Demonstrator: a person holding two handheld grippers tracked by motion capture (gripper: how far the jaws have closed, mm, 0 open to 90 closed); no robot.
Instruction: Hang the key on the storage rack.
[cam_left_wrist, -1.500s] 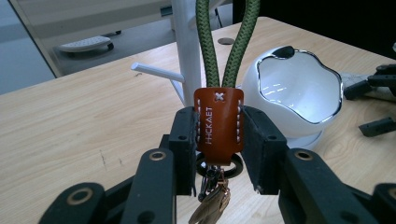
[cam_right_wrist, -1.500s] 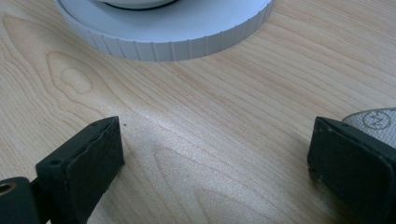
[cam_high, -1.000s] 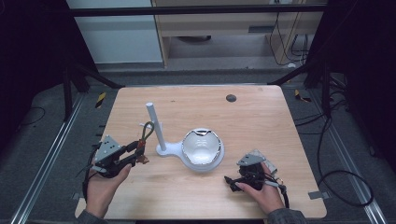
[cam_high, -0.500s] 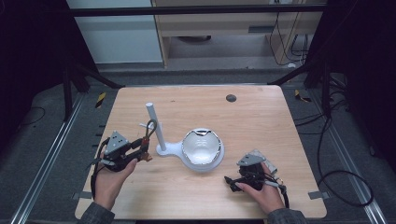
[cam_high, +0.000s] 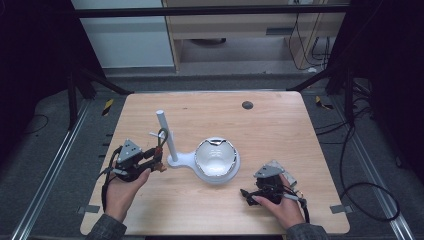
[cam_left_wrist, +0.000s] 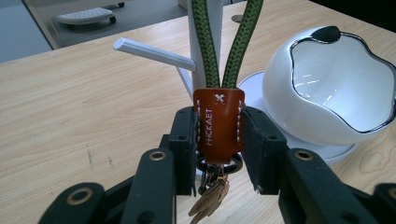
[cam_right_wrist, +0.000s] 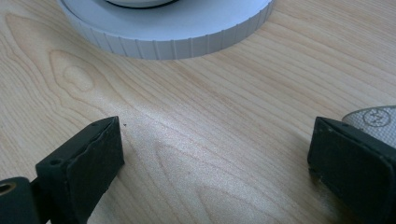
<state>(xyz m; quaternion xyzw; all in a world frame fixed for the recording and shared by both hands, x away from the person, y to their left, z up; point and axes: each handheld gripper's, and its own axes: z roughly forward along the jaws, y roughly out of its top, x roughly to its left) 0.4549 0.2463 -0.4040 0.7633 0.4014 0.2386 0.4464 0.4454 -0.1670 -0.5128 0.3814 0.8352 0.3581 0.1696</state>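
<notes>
Pale wooden table (cam_high: 280, 135) on dark floor, left gripper (cam_high: 150, 162) fingers clamping key strap (cam_left_wrist: 218, 123), right gripper (cam_high: 246, 194) fingers wide

Two black hand-held grippers, each topped with a grey three-cornered plate, worn on hands in grey sleeves.

At lower left of the high view, the left hand-held gripper (cam_high: 159, 161) has a black body, a grey triangular plate and a black cable trailing back along the hand (cam_high: 122, 192); at lower right, the right hand-held gripper (cam_high: 243, 192) looks the same, above a grey cuff. Close up, the jaws are matt black blocks with small screw holes, on black links with brass-ringed pivots.
</notes>
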